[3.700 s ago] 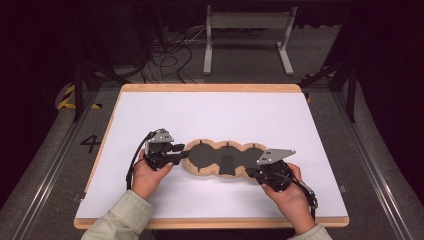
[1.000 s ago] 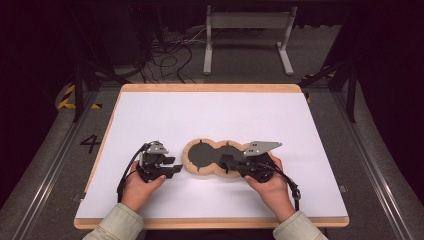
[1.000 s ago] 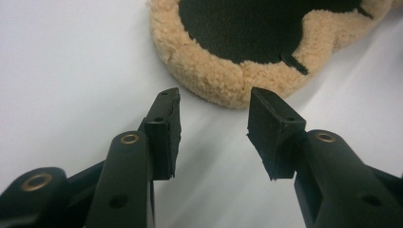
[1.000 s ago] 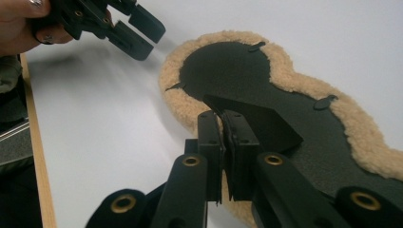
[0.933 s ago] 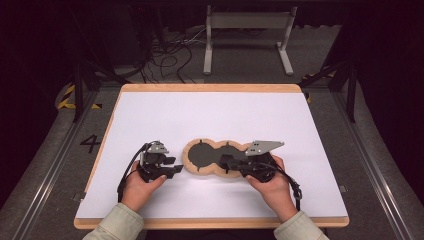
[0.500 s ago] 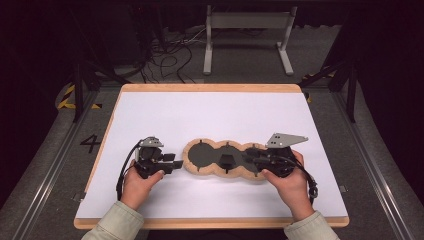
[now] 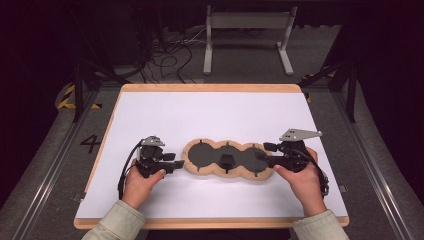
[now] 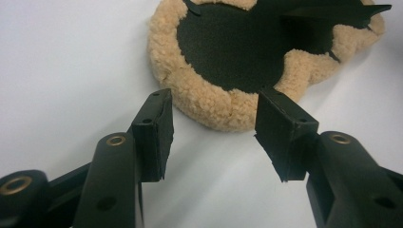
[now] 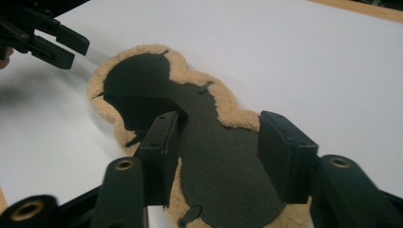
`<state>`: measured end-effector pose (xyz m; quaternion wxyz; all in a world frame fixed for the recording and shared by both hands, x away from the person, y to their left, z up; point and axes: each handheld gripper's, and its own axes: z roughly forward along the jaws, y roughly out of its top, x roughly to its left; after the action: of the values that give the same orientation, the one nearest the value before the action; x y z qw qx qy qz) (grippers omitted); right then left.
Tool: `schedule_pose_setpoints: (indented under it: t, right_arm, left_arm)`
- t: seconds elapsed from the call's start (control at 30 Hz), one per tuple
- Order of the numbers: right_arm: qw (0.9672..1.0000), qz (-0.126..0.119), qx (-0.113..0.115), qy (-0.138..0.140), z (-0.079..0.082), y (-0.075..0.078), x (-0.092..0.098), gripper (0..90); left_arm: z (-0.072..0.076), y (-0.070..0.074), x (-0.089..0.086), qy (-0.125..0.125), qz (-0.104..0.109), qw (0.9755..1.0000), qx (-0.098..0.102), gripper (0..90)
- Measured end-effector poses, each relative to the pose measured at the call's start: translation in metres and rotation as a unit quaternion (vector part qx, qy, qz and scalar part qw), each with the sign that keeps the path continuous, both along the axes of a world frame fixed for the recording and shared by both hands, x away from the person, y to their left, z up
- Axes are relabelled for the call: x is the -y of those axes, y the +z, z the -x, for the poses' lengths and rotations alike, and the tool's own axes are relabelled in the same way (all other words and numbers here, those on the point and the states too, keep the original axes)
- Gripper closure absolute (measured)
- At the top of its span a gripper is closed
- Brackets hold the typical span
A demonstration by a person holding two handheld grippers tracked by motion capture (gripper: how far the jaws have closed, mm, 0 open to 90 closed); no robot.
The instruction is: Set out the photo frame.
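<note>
From the high view, a fleece-edged black pad (image 7: pixel 227 160) is seen stretched flat along the near half of the counter (image 7: pixel 210 107). The left gripper (image 7: pixel 172 163) is held level at its left end, the right gripper (image 7: pixel 266 154) at its right end, both hands lying low on the surface. In the left gripper view, jaws just opening are parted, the fleece rim just ahead, untouched. In the right gripper view, jaws just opening are spread over the pad's black face, unpressed.
</note>
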<state>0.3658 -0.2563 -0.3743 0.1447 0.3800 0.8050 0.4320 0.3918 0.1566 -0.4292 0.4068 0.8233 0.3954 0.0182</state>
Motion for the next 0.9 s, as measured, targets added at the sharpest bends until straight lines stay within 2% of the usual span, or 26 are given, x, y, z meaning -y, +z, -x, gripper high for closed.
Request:
schedule_pose_setpoints:
  t: [0.07,0.23,0.3,0.33,0.5,0.67,0.83,0.87,0.9]
  right_arm:
    - [0.9999,0.001,-0.014,-0.008,-0.002,-0.002,0.004,44.5]
    - [0.9995,-0.007,-0.020,-0.025,-0.005,-0.005,0.012,37.4]
    - [0.9990,-0.014,-0.033,-0.026,-0.007,-0.009,0.016,31.7]
    - [0.9990,-0.014,-0.033,-0.026,-0.007,-0.009,0.016,31.7]
    - [0.9975,0.007,-0.061,-0.034,-0.012,-0.017,0.020,25.3]
    - [0.9949,0.020,-0.089,-0.043,-0.016,-0.025,0.024,24.0]
    - [0.9930,0.025,-0.104,-0.050,-0.018,-0.031,0.027,24.0]
    - [0.9909,0.029,-0.116,-0.061,-0.019,-0.035,0.029,25.3]
    - [0.9909,0.029,-0.116,-0.061,-0.019,-0.035,0.029,25.3]
  left_arm:
    - [-0.001,-0.001,0.001,0.001,-0.003,1.0000,-0.001,47.4]
    - [-0.003,-0.003,0.001,0.004,-0.012,0.9999,-0.003,45.6]
    - [-0.004,-0.004,0.001,0.002,-0.013,0.9999,-0.008,43.4]
    - [-0.004,-0.004,0.001,0.002,-0.013,0.9999,-0.008,42.4]
    - [-0.006,-0.007,0.004,0.001,-0.014,0.9998,-0.011,40.3]
    - [-0.008,-0.009,0.006,-0.004,-0.024,0.9996,-0.016,39.4]
    - [-0.010,-0.013,0.009,-0.018,-0.023,0.9992,-0.029,36.0]
    - [-0.011,-0.014,0.009,-0.024,-0.024,0.9990,-0.028,35.3]
    - [-0.011,-0.014,0.009,-0.024,-0.024,0.9990,-0.028,35.0]
